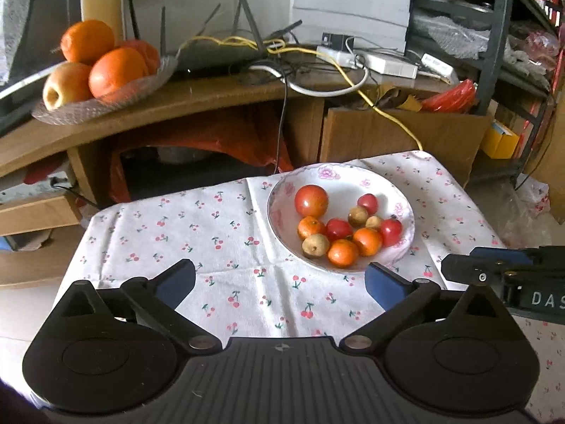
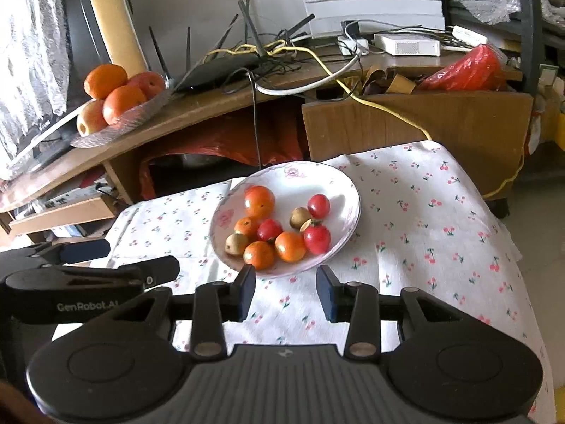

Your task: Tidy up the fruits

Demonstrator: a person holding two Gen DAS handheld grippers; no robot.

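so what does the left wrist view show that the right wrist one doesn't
Only the left wrist view: the left claw from behind, wide open and empty, and a yellow box at far right.

Only the right wrist view: the right claw from behind, narrower and empty.

Both: the bowl of small fruit on the cherry cloth, and the glass dish of oranges on the desk. Each shows the other claw side-on.

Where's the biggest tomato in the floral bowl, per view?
Left wrist: tomato, upper left in the bowl, right of centre.
Right wrist: tomato, upper left in the bowl, centre frame.
Shared landmark: glass fruit plate on the desk, upper left in both.
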